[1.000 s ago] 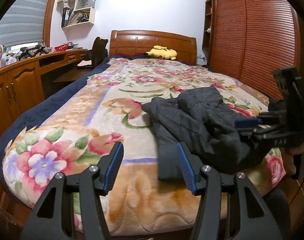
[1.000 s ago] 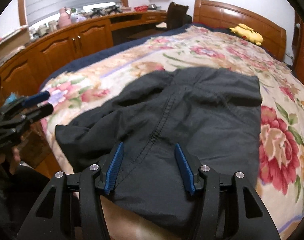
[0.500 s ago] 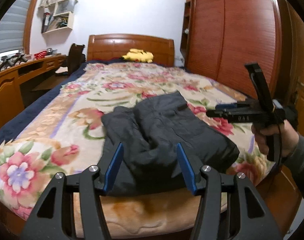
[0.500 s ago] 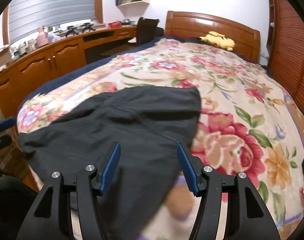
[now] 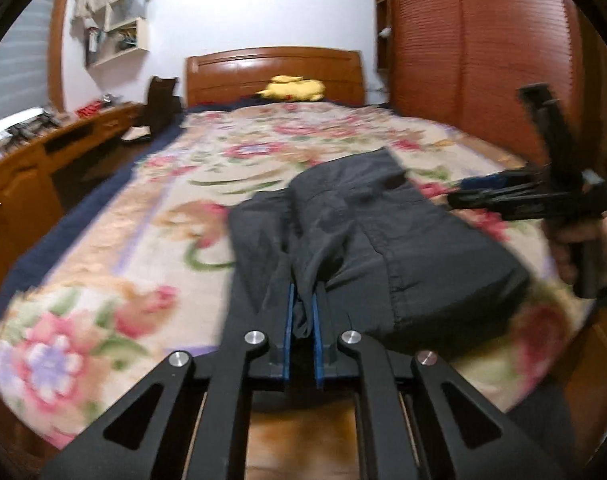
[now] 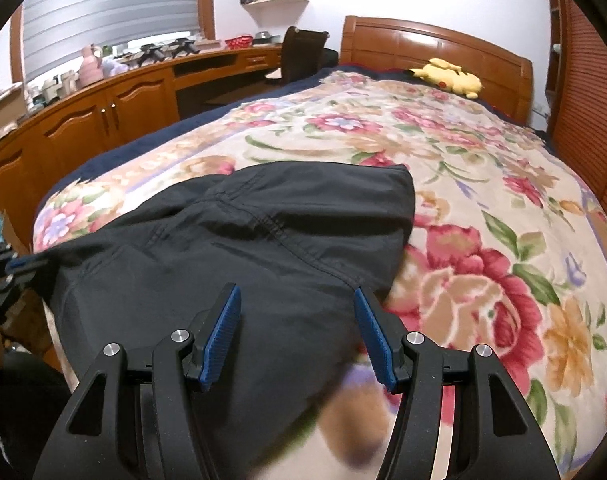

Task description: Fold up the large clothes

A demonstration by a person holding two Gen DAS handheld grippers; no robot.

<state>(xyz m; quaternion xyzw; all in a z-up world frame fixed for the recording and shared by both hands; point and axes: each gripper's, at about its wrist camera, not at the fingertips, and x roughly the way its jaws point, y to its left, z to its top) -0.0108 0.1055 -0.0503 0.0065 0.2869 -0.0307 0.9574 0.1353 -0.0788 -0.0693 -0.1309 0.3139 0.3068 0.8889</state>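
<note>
1. The left gripper (image 5: pixel 302 300) has its blue pads drawn nearly together, pinching a bunched fold of the dark garment (image 5: pixel 383 240) between them.
2. The right gripper (image 6: pixel 297 312) stands about half open with nothing between its pads; it hovers over the near end of the same garment (image 6: pixel 243 248), and the cloth passes under both fingers without being pressed.
3. Ahead of the left gripper the garment lies partly folded on the floral blanket (image 5: pixel 103 280), a thicker folded block to the right of the pinched fold and a flatter strip to its left.
4. In the left wrist view, the right gripper (image 5: pixel 459 192) is seen to the right of the garment, held in a person's hand (image 5: pixel 583 248) at the bed's side.
5. From the right gripper, the garment spreads ahead and to the left, reaching the near left edge of the bed (image 6: pixel 423 40), where the left gripper's blue tip (image 6: pixel 23 263) touches the cloth.
6. Far beyond both grippers a yellow plush toy (image 6: pixel 449 76) rests against the wooden headboard.
7. A wooden desk (image 6: pixel 103 104) runs along the left of the bed.
</note>
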